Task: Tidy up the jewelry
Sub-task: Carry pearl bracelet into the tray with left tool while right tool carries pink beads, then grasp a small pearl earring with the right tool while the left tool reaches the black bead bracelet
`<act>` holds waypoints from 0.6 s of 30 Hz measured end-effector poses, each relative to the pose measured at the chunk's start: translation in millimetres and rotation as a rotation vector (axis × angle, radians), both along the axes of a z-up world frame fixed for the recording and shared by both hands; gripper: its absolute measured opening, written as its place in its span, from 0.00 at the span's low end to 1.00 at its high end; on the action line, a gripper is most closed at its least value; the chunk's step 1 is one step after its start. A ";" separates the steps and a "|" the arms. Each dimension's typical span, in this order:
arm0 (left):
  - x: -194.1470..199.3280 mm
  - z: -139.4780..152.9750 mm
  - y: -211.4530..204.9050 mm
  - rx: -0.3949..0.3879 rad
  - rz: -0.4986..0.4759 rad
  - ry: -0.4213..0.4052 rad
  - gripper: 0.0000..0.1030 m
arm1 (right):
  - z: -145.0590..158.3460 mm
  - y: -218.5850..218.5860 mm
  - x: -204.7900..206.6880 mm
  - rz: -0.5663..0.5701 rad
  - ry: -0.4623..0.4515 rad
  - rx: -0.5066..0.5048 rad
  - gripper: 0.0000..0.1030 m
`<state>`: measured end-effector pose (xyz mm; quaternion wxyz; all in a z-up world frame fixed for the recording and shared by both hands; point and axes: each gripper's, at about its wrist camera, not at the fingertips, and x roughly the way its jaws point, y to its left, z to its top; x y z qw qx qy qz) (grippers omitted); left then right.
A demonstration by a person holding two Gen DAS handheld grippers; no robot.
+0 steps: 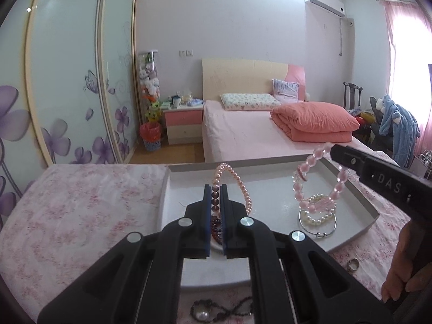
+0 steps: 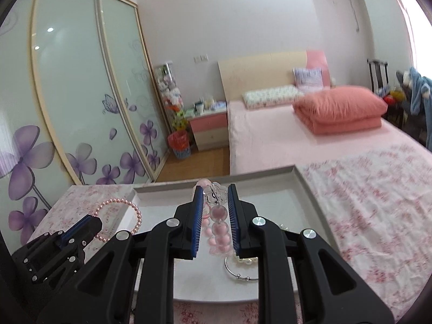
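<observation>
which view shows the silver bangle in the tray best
The left wrist view: the silver bangle lies nearly whole on the tray floor, ringed round a white pearl bracelet. In the right wrist view only its lower left arc shows; the right hand-held gripper hides the rest.

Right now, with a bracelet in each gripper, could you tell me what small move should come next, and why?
Probably lower both toward the grey tray: the left gripper pinches the pearl bracelet and the right gripper the pink bead bracelet, both hanging above it, beside the silver bangle.
</observation>
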<state>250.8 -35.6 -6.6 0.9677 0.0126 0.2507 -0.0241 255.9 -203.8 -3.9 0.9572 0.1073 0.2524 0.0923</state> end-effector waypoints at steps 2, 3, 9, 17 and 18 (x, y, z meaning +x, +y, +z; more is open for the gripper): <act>7.4 -5.4 -0.9 -0.008 -0.004 0.017 0.07 | -5.6 0.4 3.4 0.005 0.024 0.000 0.19; 8.9 -6.8 -1.0 -0.009 -0.006 0.023 0.07 | -7.7 -0.1 5.5 0.007 0.037 0.003 0.19; 21.2 -17.3 -1.7 -0.017 -0.020 0.061 0.11 | -15.5 -2.8 16.1 -0.009 0.091 -0.001 0.20; 20.9 -16.2 11.6 -0.027 0.020 0.060 0.13 | -9.6 -13.2 3.8 -0.039 0.066 -0.001 0.34; 19.7 -14.7 13.6 -0.028 0.028 0.056 0.13 | -9.3 -14.3 2.4 -0.039 0.065 -0.001 0.34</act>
